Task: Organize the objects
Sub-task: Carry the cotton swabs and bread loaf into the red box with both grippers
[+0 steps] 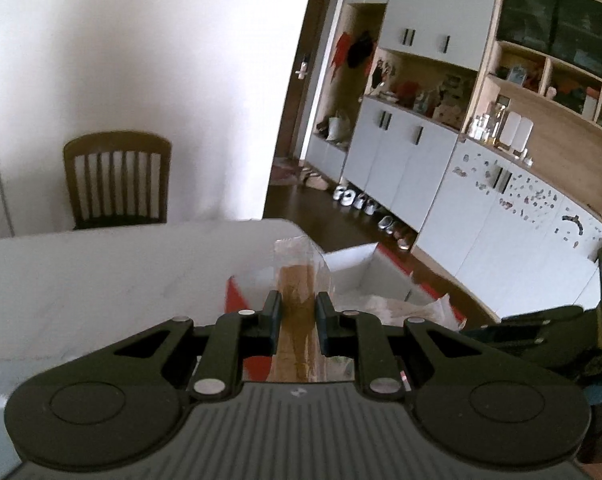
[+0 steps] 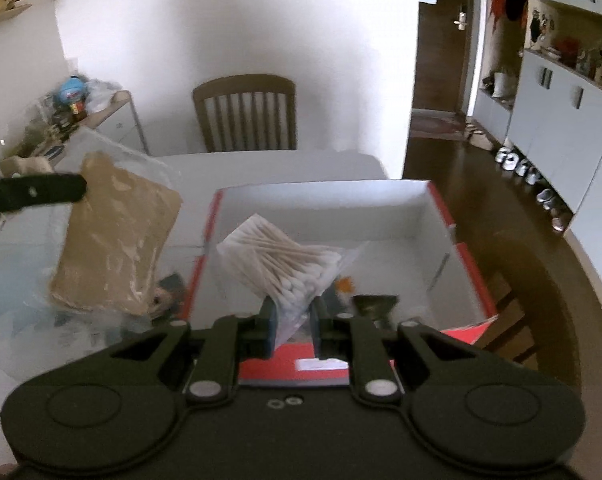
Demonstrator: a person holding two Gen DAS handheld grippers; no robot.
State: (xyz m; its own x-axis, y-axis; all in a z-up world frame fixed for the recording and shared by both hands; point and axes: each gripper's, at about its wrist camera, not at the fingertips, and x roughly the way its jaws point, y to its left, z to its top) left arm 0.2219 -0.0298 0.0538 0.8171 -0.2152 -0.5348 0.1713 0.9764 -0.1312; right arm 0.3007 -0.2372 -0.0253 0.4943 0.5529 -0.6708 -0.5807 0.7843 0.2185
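My left gripper is shut on a flat brown packet in clear plastic, seen edge-on between the pads. In the right wrist view that same brown packet hangs in the air left of the box, with the left gripper's dark finger on its top corner. My right gripper is shut on a clear bag of cotton swabs, held over the open red-and-white cardboard box. The box lies just ahead and to the right of the left gripper.
A white table carries the box at its right end, with a wooden chair behind it. A black object and a small orange item lie in the box. Cabinets and shoes line the right wall.
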